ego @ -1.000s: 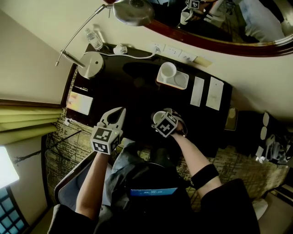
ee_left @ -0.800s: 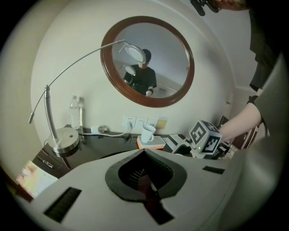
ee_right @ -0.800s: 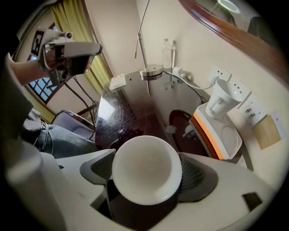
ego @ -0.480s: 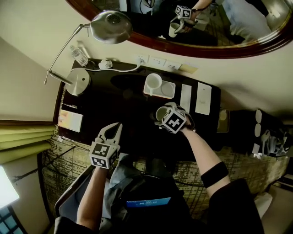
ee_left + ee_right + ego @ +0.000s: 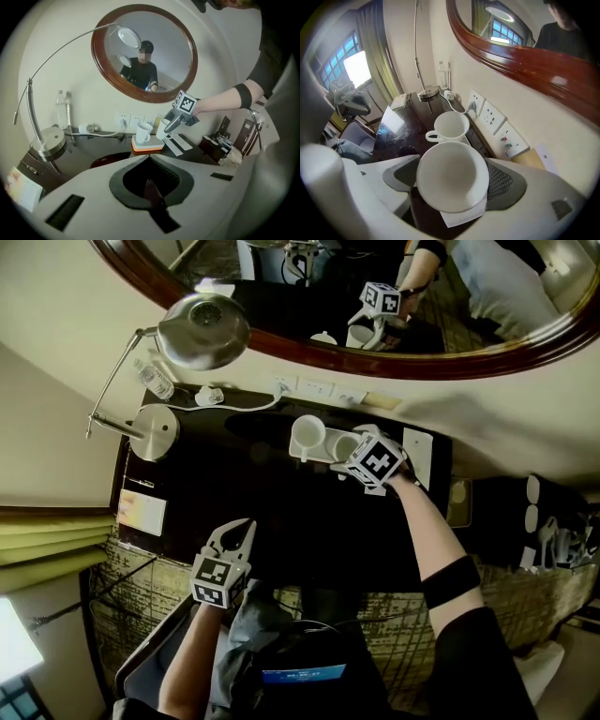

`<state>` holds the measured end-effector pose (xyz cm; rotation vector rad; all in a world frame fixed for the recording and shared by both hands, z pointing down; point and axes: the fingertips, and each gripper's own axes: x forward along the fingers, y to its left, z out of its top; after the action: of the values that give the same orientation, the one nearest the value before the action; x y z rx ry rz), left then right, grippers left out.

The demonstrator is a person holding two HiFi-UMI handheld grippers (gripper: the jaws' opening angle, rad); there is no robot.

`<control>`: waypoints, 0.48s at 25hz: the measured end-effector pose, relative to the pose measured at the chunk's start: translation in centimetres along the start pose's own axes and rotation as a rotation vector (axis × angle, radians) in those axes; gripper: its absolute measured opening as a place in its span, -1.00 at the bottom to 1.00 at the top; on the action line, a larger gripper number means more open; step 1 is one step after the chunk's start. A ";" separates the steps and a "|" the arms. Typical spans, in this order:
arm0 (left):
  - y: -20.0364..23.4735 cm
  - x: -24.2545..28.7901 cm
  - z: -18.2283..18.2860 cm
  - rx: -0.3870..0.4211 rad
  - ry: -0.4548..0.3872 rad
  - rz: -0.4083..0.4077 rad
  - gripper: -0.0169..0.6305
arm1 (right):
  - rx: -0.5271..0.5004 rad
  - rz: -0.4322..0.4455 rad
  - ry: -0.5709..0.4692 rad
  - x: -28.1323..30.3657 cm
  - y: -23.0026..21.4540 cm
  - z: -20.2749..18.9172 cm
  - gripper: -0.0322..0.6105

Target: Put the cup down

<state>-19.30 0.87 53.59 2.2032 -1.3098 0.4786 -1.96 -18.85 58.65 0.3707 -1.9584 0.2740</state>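
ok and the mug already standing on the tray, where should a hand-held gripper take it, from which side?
Take the mug across its round body, from above: it stands upright on the tray, mouth open. Probably keep clear of its handle, which juts away from the wall.

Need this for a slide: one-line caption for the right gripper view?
Right gripper grips a white cup beside a second cup near the wall sockets.
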 end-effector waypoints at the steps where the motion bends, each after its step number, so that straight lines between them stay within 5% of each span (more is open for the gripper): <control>1: -0.1 0.3 -0.2 0.001 0.008 -0.003 -0.95 | 0.003 0.003 -0.008 0.3 -0.7 0.3 0.46; 12: -0.9 1.4 -1.7 -0.019 0.046 0.009 -0.95 | -0.021 0.048 -0.005 3.5 -3.1 0.9 0.47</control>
<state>-17.94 1.25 55.48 2.1594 -1.2959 0.5151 -2.88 -22.55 61.60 0.3114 -1.9759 0.2839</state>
